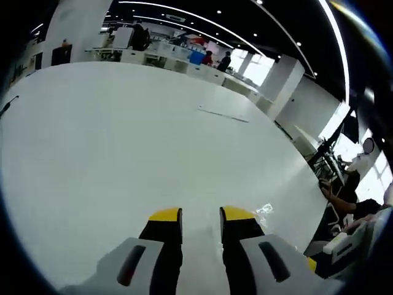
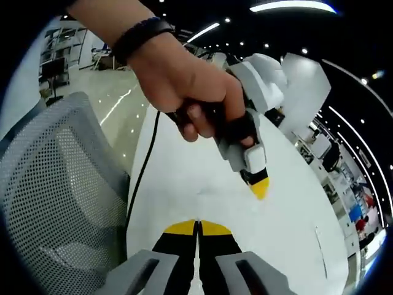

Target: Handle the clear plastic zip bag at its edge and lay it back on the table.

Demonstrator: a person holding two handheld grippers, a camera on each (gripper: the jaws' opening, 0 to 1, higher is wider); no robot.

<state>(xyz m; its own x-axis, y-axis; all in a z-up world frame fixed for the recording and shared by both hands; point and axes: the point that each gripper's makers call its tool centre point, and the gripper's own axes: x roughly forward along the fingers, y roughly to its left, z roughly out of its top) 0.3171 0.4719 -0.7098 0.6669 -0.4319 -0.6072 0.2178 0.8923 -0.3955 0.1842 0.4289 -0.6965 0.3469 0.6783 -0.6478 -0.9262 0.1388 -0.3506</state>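
Note:
Over the white table [image 1: 123, 141] my left gripper [image 1: 201, 216] stands open, and nothing shows between its yellow-tipped jaws. Just right of its right jaw lies a small patch of crinkled clear plastic [image 1: 264, 212], which looks like part of the zip bag; the rest of the bag I cannot make out. My right gripper [image 2: 198, 227] is shut, its yellow tips pressed together low over the table [image 2: 184, 172]; I cannot tell whether any plastic is pinched there. Ahead of it a hand [image 2: 184, 80] holds the left gripper [image 2: 258, 184], tip pointing down at the table.
A grey mesh chair [image 2: 55, 196] stands at the table's left edge, with a black cable [image 2: 142, 172] running along that edge. A thin flat strip [image 1: 224, 115] lies far out on the table. People sit at desks [image 1: 184, 58] beyond, and a person [image 1: 344, 203] sits at the right.

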